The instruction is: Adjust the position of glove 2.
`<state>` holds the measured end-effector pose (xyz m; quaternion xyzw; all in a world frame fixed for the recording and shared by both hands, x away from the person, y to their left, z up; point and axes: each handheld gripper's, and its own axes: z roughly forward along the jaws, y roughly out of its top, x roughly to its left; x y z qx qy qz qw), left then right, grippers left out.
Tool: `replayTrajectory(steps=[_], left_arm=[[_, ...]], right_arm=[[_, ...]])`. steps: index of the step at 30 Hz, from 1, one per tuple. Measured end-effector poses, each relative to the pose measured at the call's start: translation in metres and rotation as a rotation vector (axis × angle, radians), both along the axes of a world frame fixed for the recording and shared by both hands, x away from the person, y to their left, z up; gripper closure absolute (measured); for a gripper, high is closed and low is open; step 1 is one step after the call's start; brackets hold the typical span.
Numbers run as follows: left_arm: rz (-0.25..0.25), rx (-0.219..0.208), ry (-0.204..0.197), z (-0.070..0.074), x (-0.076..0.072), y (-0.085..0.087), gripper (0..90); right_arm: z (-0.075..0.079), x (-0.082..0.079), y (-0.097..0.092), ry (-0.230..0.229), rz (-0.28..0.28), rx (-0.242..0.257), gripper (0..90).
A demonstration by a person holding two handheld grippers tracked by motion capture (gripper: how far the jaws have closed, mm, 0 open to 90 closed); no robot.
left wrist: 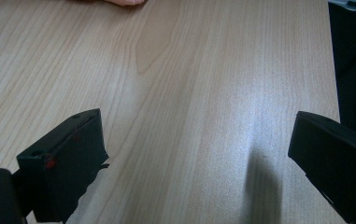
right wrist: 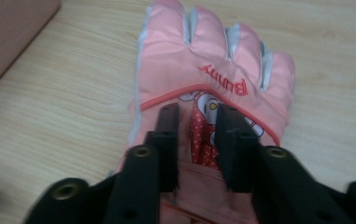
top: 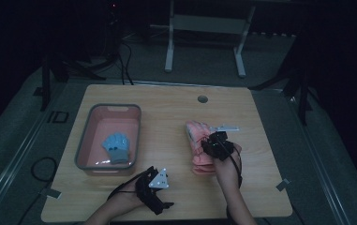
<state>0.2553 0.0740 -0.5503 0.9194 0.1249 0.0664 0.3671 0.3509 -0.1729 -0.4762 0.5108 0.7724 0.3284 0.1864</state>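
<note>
We find the pink glove lying flat on the wooden table, its cuff toward the person and its fingers pointing away, well to the right of the pink basin. The back of the glove bears the red stitched word "Bunny" and a cartoon patch with a red dotted bow. In the high view the pink glove looks thick, as if more than one layer were stacked; we cannot tell how many.

The right gripper sits low over the back of the glove, its two black jaws a narrow gap apart and laid on the fabric on either side of the dotted patch. A little fold of cloth shows between them, but we do not see the pads pressing on it. In the high view the right gripper covers the glove's middle, the person's hand behind it.

Inside the basin lies a grey-blue glove, well apart from the pink one.

The left gripper rests just in front of the basin's near right corner, jaws spread wide over bare wood, nothing between them.
</note>
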Motion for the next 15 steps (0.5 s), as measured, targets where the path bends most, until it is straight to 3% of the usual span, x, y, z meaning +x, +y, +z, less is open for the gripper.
replayTrajectory(steps=[4,6,11,13,15], left_arm=[[0.009,-0.010,-0.003,0.001,0.000,0.000,4.1],[0.012,0.005,0.000,0.002,0.001,-0.001,4.0],[0.044,0.011,0.021,0.008,-0.001,-0.005,5.4],[0.057,0.004,0.021,0.014,-0.002,-0.006,5.5],[0.076,-0.014,0.023,0.022,-0.003,-0.007,5.4]], right_arm=[[0.009,0.000,-0.010,-0.033,0.066,0.004,52.4],[0.011,0.002,-0.016,-0.034,0.083,0.004,45.3],[0.015,0.003,-0.035,-0.026,0.148,0.047,18.5],[0.018,0.000,-0.041,-0.042,0.175,0.091,14.6],[0.022,-0.003,-0.047,-0.076,0.192,0.085,14.5]])
